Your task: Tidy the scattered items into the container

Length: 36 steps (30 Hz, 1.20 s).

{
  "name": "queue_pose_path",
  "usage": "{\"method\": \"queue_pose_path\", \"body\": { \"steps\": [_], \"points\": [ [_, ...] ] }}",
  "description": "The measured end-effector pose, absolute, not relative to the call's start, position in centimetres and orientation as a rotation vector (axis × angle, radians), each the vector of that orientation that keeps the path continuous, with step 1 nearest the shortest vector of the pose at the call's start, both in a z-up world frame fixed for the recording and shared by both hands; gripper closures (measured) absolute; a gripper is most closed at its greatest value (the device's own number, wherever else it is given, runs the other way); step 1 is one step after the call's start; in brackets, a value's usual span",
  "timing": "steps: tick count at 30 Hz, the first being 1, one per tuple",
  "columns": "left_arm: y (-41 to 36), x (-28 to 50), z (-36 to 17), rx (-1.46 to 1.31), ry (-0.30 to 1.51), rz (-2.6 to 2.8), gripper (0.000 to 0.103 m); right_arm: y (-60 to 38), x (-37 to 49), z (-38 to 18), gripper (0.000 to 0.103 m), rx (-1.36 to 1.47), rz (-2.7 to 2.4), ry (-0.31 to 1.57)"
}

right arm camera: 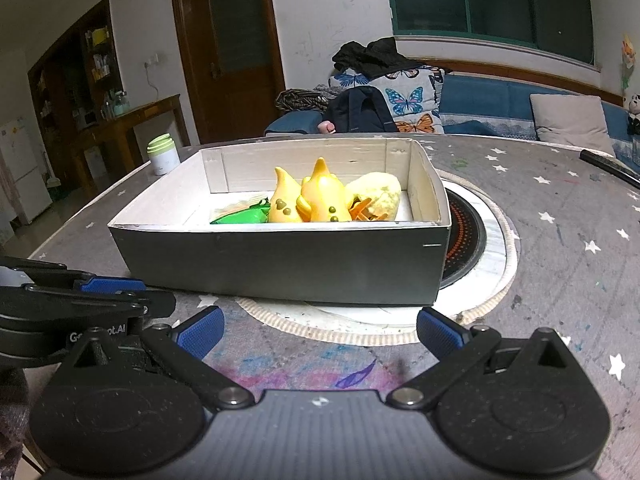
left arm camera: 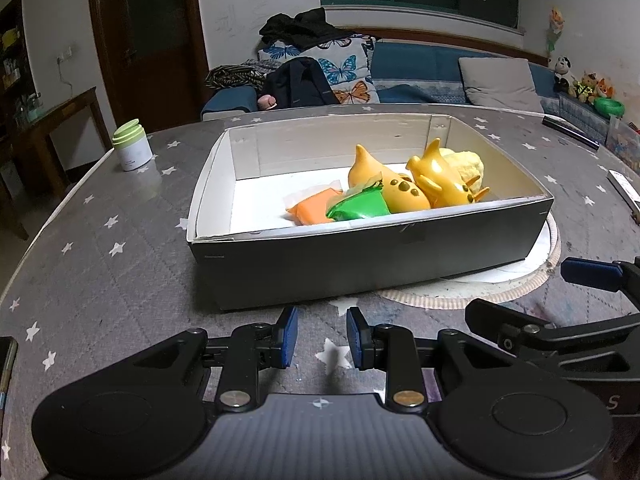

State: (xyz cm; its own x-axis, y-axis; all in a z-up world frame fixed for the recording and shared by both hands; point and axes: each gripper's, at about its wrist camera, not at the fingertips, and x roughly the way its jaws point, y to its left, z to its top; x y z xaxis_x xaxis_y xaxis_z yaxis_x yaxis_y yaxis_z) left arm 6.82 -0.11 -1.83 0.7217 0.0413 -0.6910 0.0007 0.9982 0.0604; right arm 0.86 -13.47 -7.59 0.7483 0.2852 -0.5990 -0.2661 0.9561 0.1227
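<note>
A dark cardboard box (left arm camera: pixel 320 264) with a white inside stands on the table; it also shows in the right wrist view (right arm camera: pixel 280 264). In it lie two yellow toy figures (left arm camera: pixel 400 192) (right arm camera: pixel 320 200), a green packet (left arm camera: pixel 360 206) (right arm camera: pixel 244 216), an orange packet (left arm camera: pixel 314 210) and a pale yellow plush (left arm camera: pixel 470 162) (right arm camera: pixel 378 194). My left gripper (left arm camera: pixel 322 338) is low over the table in front of the box, jaws a narrow gap apart, empty. My right gripper (right arm camera: pixel 318 332) is wide open and empty, also in front of the box.
A white jar with a green lid (left arm camera: pixel 132 148) (right arm camera: pixel 162 154) stands left of the box. A round inset burner (right arm camera: pixel 468 236) lies partly under the box's right end. A dark stick (right arm camera: pixel 608 166) lies at the far right. A phone edge (left arm camera: pixel 8 360) shows at the left.
</note>
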Motion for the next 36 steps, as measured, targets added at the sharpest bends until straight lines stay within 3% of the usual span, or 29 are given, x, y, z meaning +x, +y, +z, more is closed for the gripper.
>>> {"method": "queue_pose_path", "body": {
  "steps": [36],
  "points": [
    [0.8,9.4,-2.6,0.034,0.816,0.036,0.074,-12.6,4.0,-8.1,0.0,-0.001,0.285,0.715]
  ]
}}
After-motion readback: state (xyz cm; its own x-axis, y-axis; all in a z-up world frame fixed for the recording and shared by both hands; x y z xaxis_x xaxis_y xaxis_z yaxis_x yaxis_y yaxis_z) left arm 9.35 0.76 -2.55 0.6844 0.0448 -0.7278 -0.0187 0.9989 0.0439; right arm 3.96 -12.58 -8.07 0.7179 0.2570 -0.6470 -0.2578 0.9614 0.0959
